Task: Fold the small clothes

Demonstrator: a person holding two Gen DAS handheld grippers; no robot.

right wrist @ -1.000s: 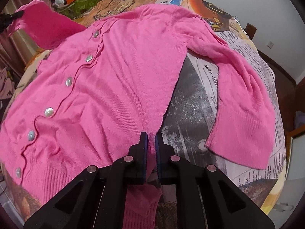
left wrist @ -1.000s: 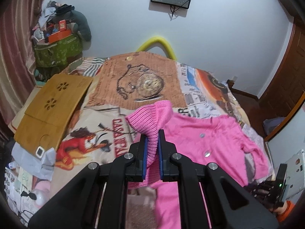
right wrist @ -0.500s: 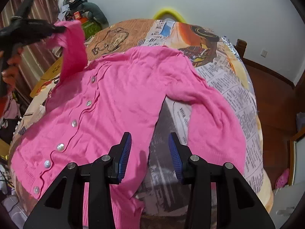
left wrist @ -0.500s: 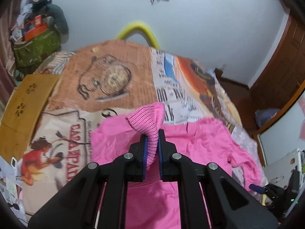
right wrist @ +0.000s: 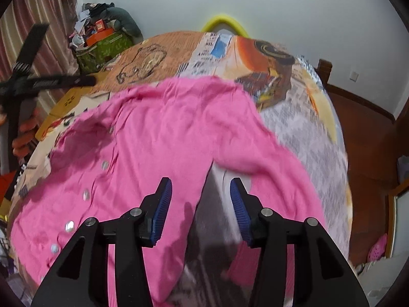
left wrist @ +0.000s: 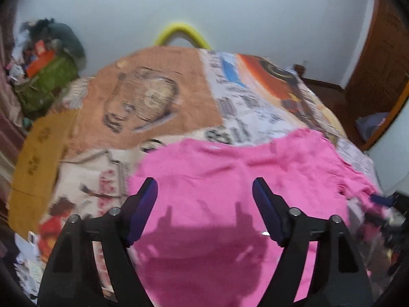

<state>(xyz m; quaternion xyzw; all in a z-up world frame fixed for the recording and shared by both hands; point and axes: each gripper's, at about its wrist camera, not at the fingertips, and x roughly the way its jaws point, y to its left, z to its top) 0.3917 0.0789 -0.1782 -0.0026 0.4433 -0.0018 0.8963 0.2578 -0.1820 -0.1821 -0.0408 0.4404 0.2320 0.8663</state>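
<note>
Left gripper (left wrist: 204, 192): the fingers (left wrist: 143, 204) stand wide apart with nothing between them, having just been opening. A second ago they were clamped on a ribbed pink sleeve cuff held upright between the pads; that cuff is no longer there. Beneath and just beyond the fingertips lies the pink cardigan (left wrist: 230, 179), flat on the bed (left wrist: 158, 97), with the gripper's shadow falling on the knit directly below.

Right gripper (right wrist: 200, 192): the fingers (right wrist: 163, 204) are parted partway, empty, and have likewise just been opening. A second ago they were pinched together at the cardigan's lower side edge. In this view the cardigan's body spreads from under the left finger outward to the left, its button row (right wrist: 85, 194) running left of that finger. The right sleeve (right wrist: 276, 168) passes just beyond the right fingertip and down its right side. Between the fingertips shows a grey strip of the printed bedcover.

Far left of the right fingers, a hand (right wrist: 25, 133) grips the other tool's black handle, which previously carried the raised sleeve. Farther off, past the collar, the bedcover shows an orange pocket-watch print (right wrist: 145, 64). Beyond it stand a yellow curved bar (right wrist: 225, 21) and the white wall.
</note>
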